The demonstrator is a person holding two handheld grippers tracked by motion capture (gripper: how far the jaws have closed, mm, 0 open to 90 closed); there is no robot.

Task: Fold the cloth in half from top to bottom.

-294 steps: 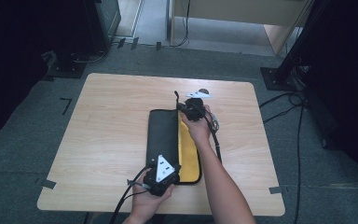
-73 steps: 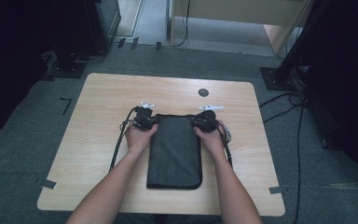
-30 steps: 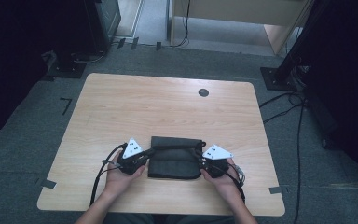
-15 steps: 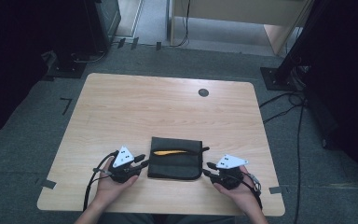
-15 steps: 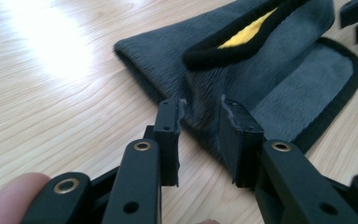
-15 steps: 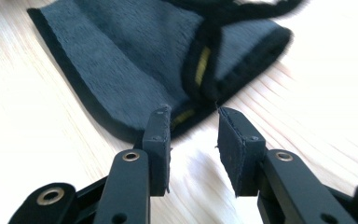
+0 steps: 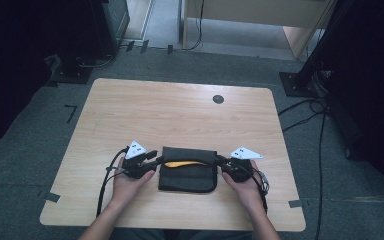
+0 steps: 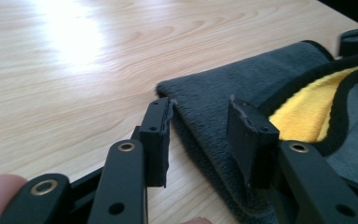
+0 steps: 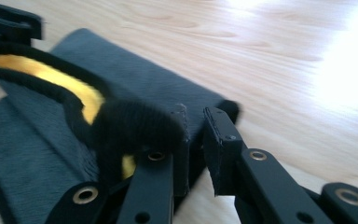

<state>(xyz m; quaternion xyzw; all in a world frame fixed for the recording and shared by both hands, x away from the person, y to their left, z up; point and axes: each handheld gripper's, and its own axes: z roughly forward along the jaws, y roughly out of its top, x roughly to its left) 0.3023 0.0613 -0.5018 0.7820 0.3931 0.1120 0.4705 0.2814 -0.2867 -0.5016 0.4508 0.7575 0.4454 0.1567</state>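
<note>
1. I see the folded dark fleece cloth [image 7: 188, 170] lying on the near middle of the wooden surface [image 7: 180, 115], with a strip of its yellow lining [image 7: 182, 163] showing along the far edge of the fold.
2. My left gripper [image 7: 150, 159] sits at the cloth's left end. In the left gripper view its jaws stand well apart, straddling a corner of the fleece without pinching it.
3. My right gripper [image 7: 222, 161] is at the right end. In the right gripper view its jaws show a narrow gap, apparently empty, with a dark tuft of the cloth's edge resting against the outside of one jaw.
4. I judge the cloth light, soft and floppy. It should slump if lifted at one point, so I would take hold at the bound corners of the fold, both ends together.
5. The right gripper view is blurred, so I cannot tell whether that tuft is snagged. How many layers lie underneath is hidden.
</note>
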